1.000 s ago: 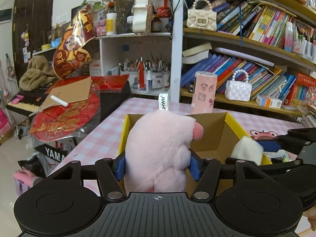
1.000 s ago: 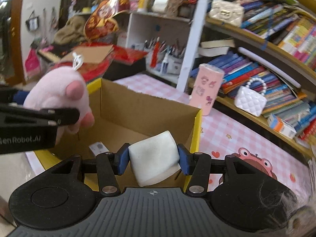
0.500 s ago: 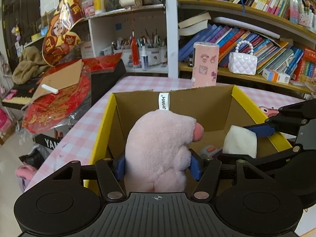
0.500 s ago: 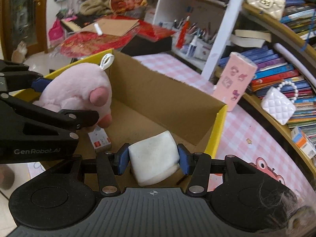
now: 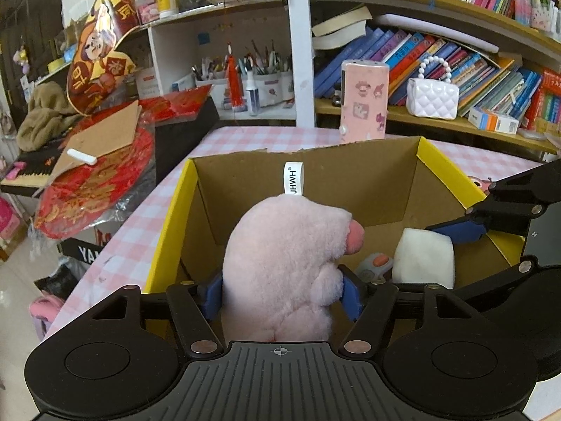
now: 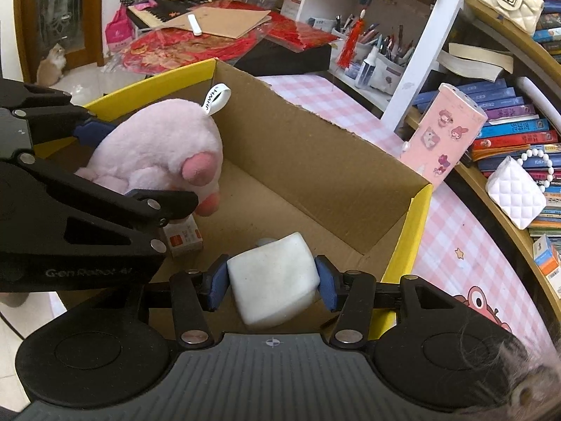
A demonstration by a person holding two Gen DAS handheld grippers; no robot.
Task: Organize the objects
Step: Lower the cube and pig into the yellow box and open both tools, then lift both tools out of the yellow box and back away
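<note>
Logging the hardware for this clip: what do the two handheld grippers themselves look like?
Both match: matte black bodies with ribbed tops, a white crosshair mark, two round recessed discs, black linkage arms with silver rivets, and blue pads on the fingertips. The left gripper shows faint "GenRobot.AI" lettering on its side in the right wrist view. The right gripper has no visible cables. No sleeves or hands show.

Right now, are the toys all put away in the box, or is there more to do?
Partly. A small orange-and-white pack already lies in the cardboard box. In hand: the left tool, jaws just opening, has the pink plush between them; the right tool holds the white block over the box floor. Left: letting both go. The pink case stands outside.
</note>
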